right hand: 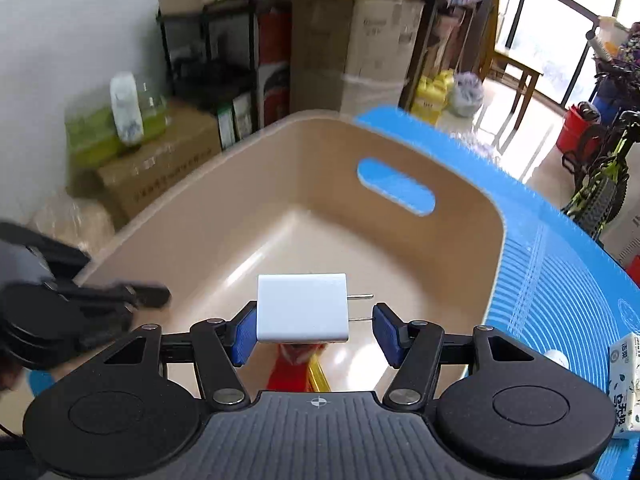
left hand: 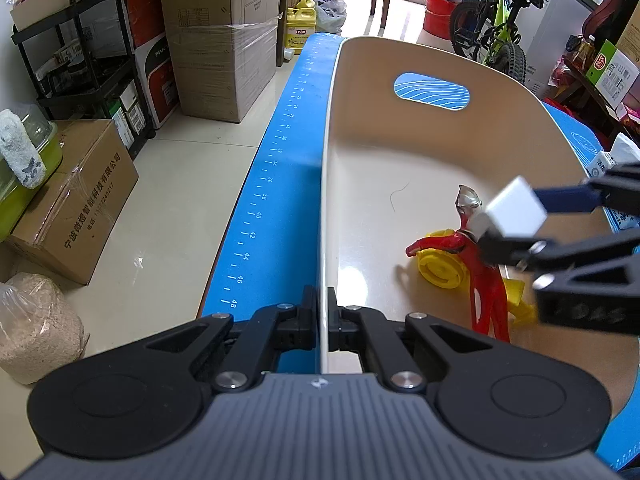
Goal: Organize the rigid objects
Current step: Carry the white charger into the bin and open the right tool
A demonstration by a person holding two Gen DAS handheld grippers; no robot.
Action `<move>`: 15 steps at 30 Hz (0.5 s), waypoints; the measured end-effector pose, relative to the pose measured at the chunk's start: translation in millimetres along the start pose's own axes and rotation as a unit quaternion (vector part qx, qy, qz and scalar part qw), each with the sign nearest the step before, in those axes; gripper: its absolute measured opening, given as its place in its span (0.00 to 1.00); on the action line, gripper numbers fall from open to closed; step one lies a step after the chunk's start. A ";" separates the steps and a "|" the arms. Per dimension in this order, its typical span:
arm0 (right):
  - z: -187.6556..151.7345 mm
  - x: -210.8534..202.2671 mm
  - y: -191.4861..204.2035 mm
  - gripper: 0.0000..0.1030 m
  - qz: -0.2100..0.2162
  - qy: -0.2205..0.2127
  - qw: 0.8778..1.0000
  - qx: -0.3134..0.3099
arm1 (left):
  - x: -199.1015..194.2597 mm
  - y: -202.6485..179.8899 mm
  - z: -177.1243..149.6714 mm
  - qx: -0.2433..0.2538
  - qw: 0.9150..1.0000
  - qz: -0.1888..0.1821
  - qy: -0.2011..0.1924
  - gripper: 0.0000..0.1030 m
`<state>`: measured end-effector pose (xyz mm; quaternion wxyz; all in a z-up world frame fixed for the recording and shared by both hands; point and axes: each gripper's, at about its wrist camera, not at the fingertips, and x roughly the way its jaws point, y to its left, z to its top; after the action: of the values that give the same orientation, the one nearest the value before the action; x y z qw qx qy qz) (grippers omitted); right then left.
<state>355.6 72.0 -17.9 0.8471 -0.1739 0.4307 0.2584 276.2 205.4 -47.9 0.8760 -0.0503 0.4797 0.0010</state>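
Observation:
A beige bin [left hand: 400, 152] with a handle slot stands on a blue mat [left hand: 280, 184]. My left gripper [left hand: 323, 320] is shut on the bin's near left rim. Inside the bin lie a red and silver toy figure [left hand: 486, 280] and a yellow toy part [left hand: 440, 268]. My right gripper [right hand: 316, 330] holds a white charger plug [right hand: 302, 308] over the bin [right hand: 280, 208]. The plug touches the left pad, while its prongs point at the right pad with a small gap. The right gripper [left hand: 524, 224] with the plug [left hand: 516, 210] also shows in the left wrist view.
Cardboard boxes [left hand: 224, 40], a black rack [left hand: 80, 52] and a bag of grain [left hand: 36, 328] stand on the floor to the left. A bicycle [left hand: 496, 28] and a red bucket are at the back right. A tissue pack [right hand: 626, 384] lies on the mat to the right.

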 end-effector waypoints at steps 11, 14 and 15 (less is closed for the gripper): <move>-5.8 16.6 -8.5 0.65 0.000 0.042 0.999 0.013 | -0.1 -1.3 0.8 0.000 1.000 0.000 0.000 0.04; -8.9 8.5 -15.7 0.67 0.007 0.029 0.999 0.026 | -0.1 -1.4 0.8 0.001 1.000 0.001 0.000 0.04; -10.6 4.4 -17.8 0.67 0.009 0.021 0.999 0.029 | -0.1 -1.3 0.8 0.001 1.000 0.001 0.000 0.04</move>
<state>361.5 53.4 -26.3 0.8400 -0.1509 0.4575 0.2496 276.9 204.1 -47.3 0.8759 -0.0486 0.4799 0.0013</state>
